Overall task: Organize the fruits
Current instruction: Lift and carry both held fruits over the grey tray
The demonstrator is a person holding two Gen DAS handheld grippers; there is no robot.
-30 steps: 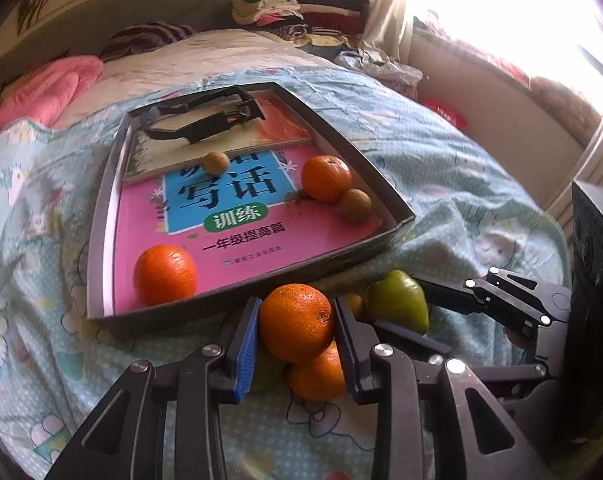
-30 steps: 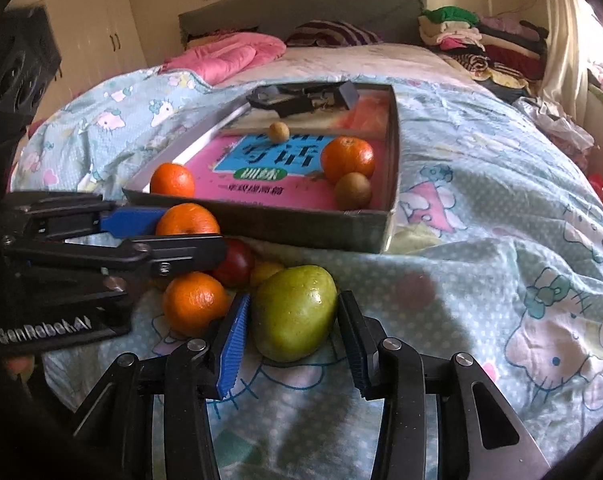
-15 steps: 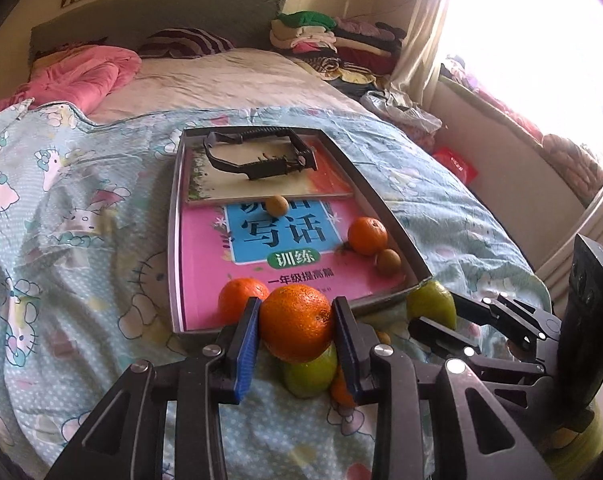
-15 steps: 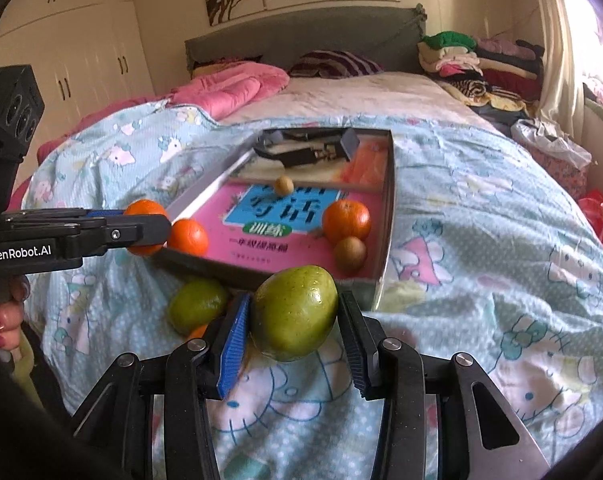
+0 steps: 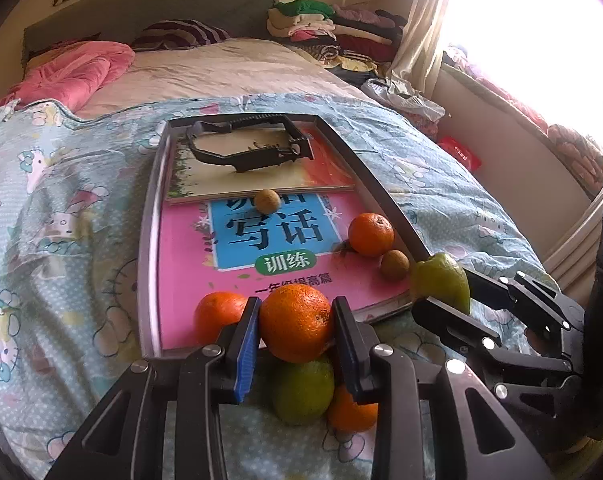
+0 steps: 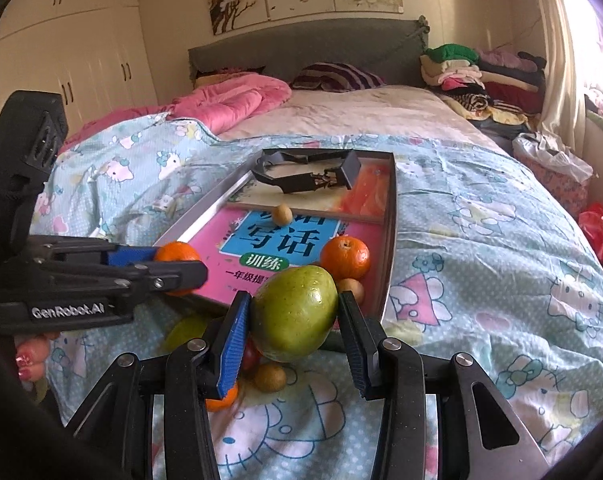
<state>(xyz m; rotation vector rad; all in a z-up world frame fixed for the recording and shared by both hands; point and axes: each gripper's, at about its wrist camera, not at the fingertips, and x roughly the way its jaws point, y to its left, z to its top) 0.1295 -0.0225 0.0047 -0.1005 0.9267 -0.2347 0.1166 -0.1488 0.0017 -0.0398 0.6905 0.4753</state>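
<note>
My left gripper (image 5: 296,326) pinches an orange (image 5: 295,322) over the near edge of the tray (image 5: 147,240). My right gripper (image 6: 293,326) clamps a green pear (image 6: 295,312) above the tray's near right corner. Inside the tray: an orange at the near left (image 5: 215,314), another by the right wall (image 5: 370,234), a small brown fruit (image 5: 394,265) beside it, a second (image 5: 267,201) mid-tray. I see loose fruit (image 5: 301,392) on the bedspread (image 5: 61,240) just short of the tray.
</note>
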